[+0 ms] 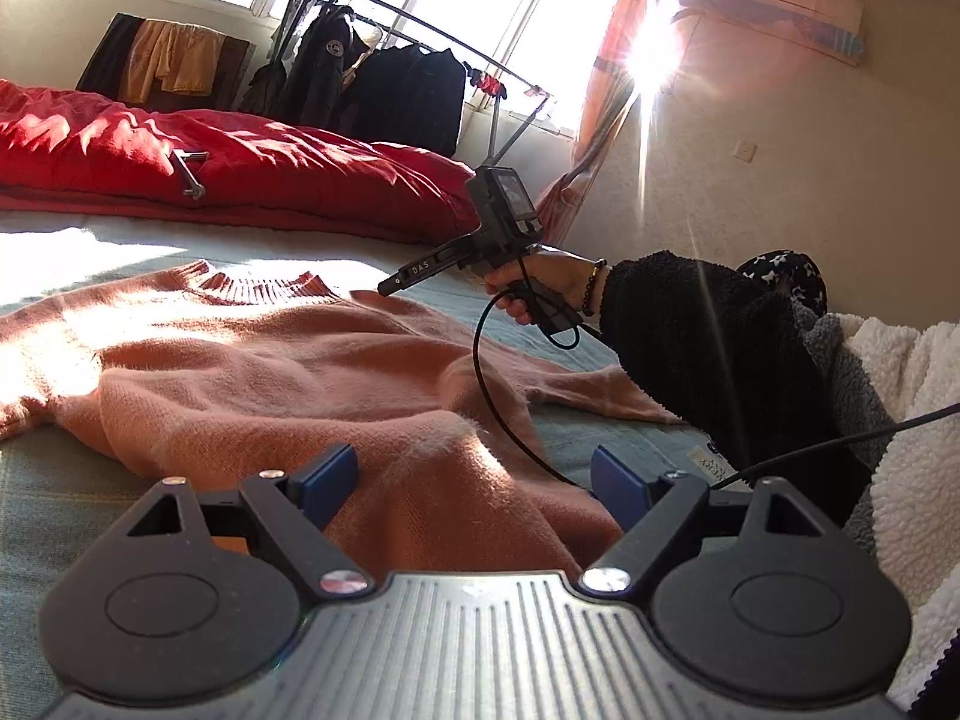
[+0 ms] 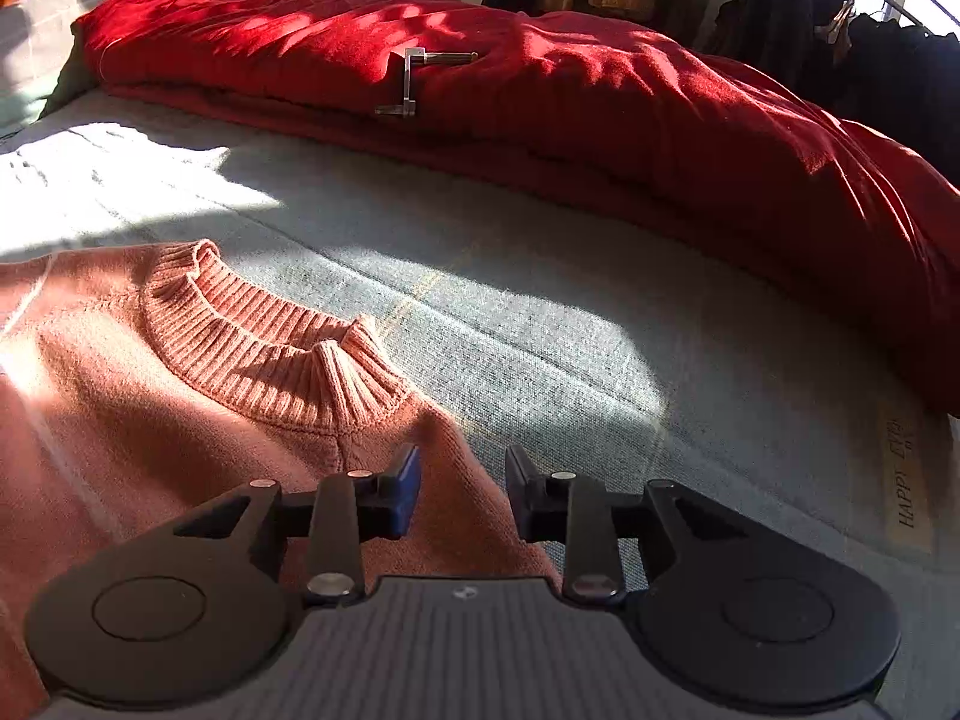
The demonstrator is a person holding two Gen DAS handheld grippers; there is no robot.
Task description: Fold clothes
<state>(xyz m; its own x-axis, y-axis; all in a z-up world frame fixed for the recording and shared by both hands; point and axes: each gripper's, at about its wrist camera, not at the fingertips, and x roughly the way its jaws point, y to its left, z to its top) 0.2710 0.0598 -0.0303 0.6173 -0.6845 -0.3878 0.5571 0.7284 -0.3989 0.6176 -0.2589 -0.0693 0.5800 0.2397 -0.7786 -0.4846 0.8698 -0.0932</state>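
Observation:
A salmon-pink knit sweater [image 1: 270, 372] lies spread flat on the bed, its ribbed collar [image 2: 264, 336] toward the far side. My left gripper [image 1: 474, 468] hangs just above the sweater's near edge, jaws wide apart with nothing pinched. In the left wrist view a hand in a black fleece sleeve [image 1: 690, 336] holds my right gripper [image 1: 390, 287], whose tip is at the sweater's shoulder. In the right wrist view, my right gripper [image 2: 461, 480] is partly open over that shoulder edge beside the collar. Its blue pads [image 2: 408, 480] stand apart and do not press the cloth.
The grey-green bed sheet [image 2: 540, 300] runs back to a bunched red duvet [image 2: 600, 108], where a small metal crank [image 2: 414, 84] rests. A rack of dark clothes [image 1: 390, 78] stands by the window. White fleece [image 1: 900, 420] lies at the right, and a cable [image 1: 492, 396] crosses the sweater.

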